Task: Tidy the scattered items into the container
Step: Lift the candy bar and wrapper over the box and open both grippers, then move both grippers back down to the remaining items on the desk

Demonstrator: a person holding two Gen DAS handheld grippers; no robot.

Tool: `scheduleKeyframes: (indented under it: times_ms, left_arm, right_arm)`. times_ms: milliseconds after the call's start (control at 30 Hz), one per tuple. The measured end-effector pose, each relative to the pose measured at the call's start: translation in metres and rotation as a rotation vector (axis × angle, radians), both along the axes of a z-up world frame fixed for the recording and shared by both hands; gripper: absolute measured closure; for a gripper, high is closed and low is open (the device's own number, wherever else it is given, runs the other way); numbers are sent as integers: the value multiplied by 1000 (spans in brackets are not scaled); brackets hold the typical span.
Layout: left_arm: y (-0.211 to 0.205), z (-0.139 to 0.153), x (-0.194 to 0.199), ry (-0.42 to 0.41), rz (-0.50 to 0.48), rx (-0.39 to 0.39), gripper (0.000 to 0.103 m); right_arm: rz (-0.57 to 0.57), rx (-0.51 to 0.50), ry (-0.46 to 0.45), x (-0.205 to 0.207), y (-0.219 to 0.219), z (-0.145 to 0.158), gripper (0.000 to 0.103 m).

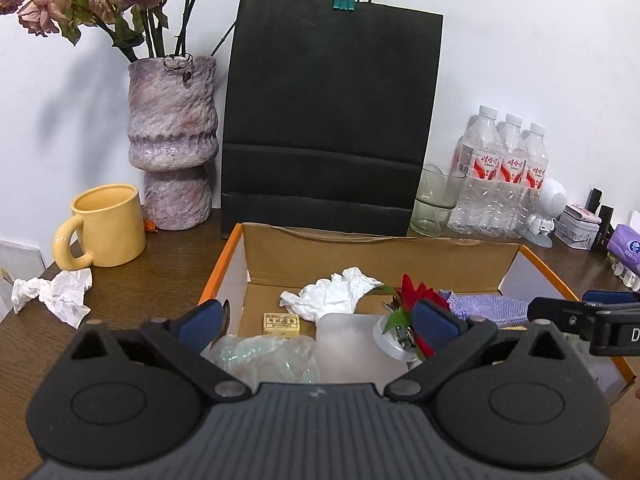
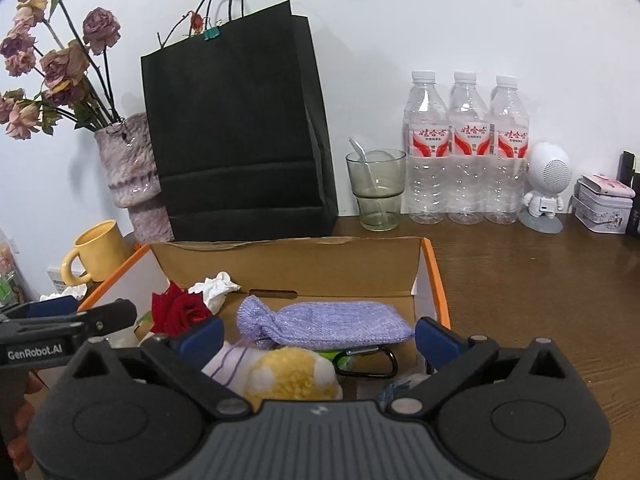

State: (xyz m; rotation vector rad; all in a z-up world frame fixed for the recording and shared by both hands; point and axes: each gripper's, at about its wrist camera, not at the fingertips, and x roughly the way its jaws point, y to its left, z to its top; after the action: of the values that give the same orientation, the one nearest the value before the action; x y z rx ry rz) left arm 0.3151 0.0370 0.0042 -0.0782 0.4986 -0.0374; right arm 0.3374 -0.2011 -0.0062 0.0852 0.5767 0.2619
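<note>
The cardboard box with an orange rim [image 1: 223, 265] holds a crumpled white tissue [image 1: 332, 294], a small yellow block [image 1: 281, 323], a clear plastic bag [image 1: 264, 360], a red flower [image 1: 420, 300] and a purple knitted pouch [image 1: 484, 306]. My left gripper [image 1: 320, 320] hangs open over the box's near side with nothing pressed between its pads. Another crumpled tissue [image 1: 52, 296] lies on the table left of the box. In the right wrist view my right gripper [image 2: 318, 338] is open above the pouch [image 2: 324, 324], a yellow and white fluffy item [image 2: 292, 376] and a black carabiner [image 2: 372, 364].
Behind the box [image 2: 436, 276] stand a black paper bag [image 1: 328, 120], a purple vase of dried roses [image 1: 172, 144], a yellow mug [image 1: 106, 232], a glass [image 2: 376, 188], three water bottles [image 2: 466, 148] and a white astronaut figure [image 2: 546, 188]. A tin [image 2: 604, 204] sits far right.
</note>
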Motion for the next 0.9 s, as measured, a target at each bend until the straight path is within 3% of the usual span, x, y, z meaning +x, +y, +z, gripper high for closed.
scheduleKeyframes:
  times_ms: [367, 633, 900]
  left_arm:
    - [1, 8, -21, -38, -23, -7, 0]
    - [10, 4, -76, -59, -46, -12, 0]
    - [4, -18, -125, -25, -82, -67, 2]
  right_arm:
    - [-5, -2, -42, -19, -6, 8, 1]
    - [6, -46, -64, -69, -20, 6, 1]
    - [105, -94, -18, -123, -21, -14, 12]
